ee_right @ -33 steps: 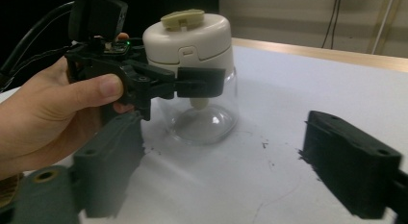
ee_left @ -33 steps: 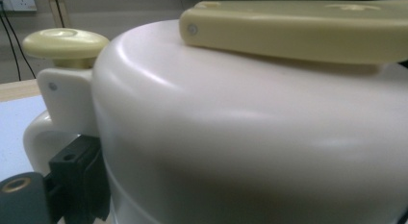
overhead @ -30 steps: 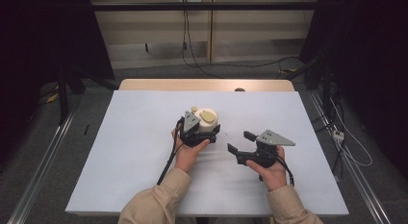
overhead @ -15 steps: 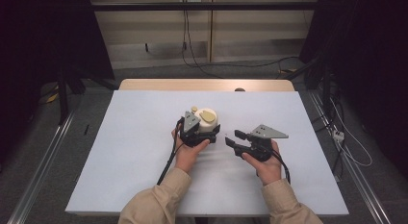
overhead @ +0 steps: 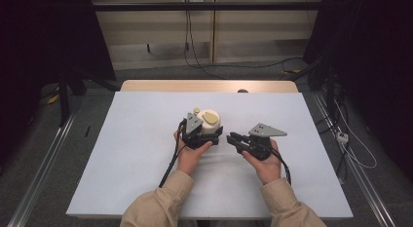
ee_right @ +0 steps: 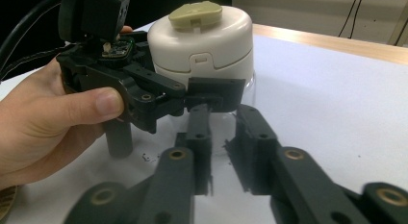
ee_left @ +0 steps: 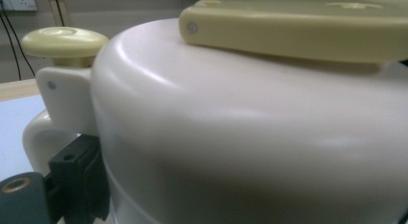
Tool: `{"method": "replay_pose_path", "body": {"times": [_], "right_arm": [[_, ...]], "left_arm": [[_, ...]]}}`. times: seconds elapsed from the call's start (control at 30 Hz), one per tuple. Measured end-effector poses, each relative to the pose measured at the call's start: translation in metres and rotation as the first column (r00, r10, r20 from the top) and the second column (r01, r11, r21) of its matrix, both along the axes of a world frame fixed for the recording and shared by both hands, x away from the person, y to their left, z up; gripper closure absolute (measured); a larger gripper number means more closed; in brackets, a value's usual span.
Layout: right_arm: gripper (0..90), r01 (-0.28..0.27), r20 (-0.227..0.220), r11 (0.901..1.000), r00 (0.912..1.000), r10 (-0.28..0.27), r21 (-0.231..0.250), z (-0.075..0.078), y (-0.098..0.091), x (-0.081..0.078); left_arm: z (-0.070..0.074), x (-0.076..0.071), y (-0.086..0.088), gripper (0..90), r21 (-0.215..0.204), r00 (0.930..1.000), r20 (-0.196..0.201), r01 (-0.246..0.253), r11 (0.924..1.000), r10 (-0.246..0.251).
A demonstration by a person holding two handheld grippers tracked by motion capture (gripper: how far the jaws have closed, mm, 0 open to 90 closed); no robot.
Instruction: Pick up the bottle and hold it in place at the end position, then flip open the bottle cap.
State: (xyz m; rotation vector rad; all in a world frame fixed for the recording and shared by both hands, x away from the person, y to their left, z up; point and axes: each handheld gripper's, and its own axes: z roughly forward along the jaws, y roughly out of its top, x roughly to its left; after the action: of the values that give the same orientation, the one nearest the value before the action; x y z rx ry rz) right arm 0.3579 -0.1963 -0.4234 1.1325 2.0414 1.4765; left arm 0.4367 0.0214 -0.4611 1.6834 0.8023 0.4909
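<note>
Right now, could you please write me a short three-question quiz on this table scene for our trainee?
1. True or false: the left gripper is clamped on the white pot.
2. What colour is the flat handle on top of the pot? A green, B pale yellow, C black.
3. Fill in: between the jaws of the right gripper there is ____.

Key
1. True: its jaws sit against the lower part of the pot, as the right gripper view shows.
2. B.
3. Nothing: the jaws have just been closing and stand near each other with a narrow bare gap, short of the pot on the white table.
</note>
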Motion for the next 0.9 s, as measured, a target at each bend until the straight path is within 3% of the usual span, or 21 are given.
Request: {"method": "replay_pose_path", "body": {"times": [0.17,0.9], "right_arm": [[88.6,-0.016,-0.004,0.9998,0.9999,0.016,0.008,0.001,0.001,0.003],[90.0,-0.055,-0.012,0.9983,0.9984,0.055,-0.019,0.006,0.013,0.013]], "left_arm": [[0.000,0.000,0.000,6.2,0.000,1.0000,-0.001,0.002,1.0000,-0.002],[0.000,0.000,0.000,6.2,0.000,1.0000,-0.006,0.003,1.0000,-0.003]]}}
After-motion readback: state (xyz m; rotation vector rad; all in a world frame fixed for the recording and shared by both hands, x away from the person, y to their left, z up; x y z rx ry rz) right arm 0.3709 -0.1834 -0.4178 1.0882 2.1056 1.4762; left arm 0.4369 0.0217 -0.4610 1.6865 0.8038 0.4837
